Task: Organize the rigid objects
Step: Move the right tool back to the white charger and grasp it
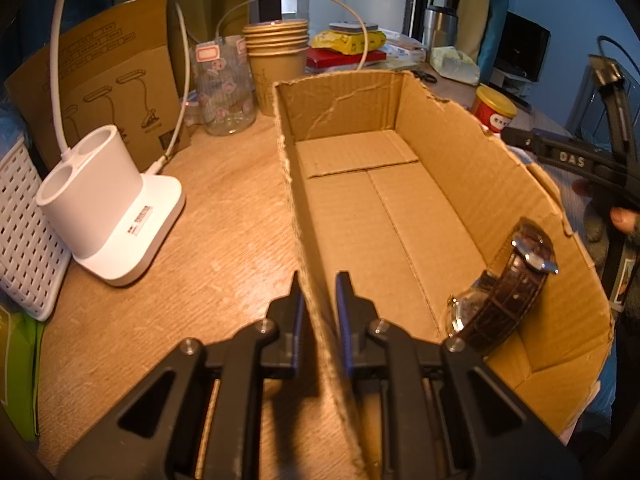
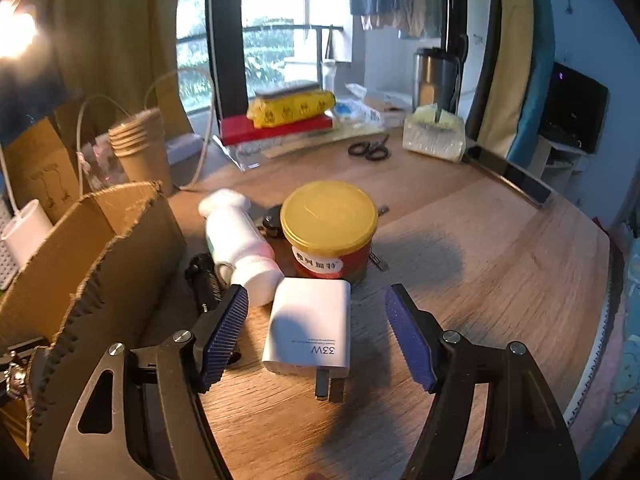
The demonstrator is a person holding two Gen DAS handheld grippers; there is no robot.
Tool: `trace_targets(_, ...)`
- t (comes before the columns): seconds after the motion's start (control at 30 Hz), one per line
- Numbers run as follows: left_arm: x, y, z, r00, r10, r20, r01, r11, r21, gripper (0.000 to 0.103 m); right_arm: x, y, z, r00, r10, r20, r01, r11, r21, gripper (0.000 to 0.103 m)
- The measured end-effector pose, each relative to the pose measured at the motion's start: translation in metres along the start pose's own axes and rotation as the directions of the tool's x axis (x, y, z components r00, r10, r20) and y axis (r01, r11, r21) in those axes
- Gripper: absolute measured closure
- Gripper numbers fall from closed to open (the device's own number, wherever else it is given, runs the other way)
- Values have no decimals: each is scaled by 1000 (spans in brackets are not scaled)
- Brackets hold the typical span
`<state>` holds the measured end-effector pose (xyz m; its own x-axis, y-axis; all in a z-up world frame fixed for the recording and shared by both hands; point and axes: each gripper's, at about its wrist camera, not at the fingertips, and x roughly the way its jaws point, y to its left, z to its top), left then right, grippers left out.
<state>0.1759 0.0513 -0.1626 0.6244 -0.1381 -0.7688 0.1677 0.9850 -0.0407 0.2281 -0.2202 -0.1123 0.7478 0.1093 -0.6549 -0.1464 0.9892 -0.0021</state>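
The left gripper (image 1: 320, 312) is pinching the near wall of the torn brown cardboard box (image 1: 448, 152), its fingers nearly closed on the cardboard, steadying it. A brown leather-strapped wristwatch (image 1: 508, 284) is already lying inside. The right gripper (image 2: 318, 334) is hovering with fingers wide apart and empty over the white square charger plug (image 2: 308, 328) on the wooden surface (image 2: 480, 248). It should be straddling the plug's flat sides squarely, clear of the prongs and the white plastic bottle (image 2: 240, 244).
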Motion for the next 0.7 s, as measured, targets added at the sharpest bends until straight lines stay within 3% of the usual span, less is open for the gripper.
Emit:
trace_targets(0.3,0,1,0,1000,1,1,-1,1000,1,87,23,7,2,994,-18,-105,15,999,-33,29)
trace_targets(0.53,0,2,0,1000,3,1,-3,1000,2,87,32,14,3,990,-40,-135,32,997,-64,29)
trace_targets(0.7,0,2,0,1000,3,1,-3,1000,3,87,41,10,3,985,-31,-172,23,999,-47,42)
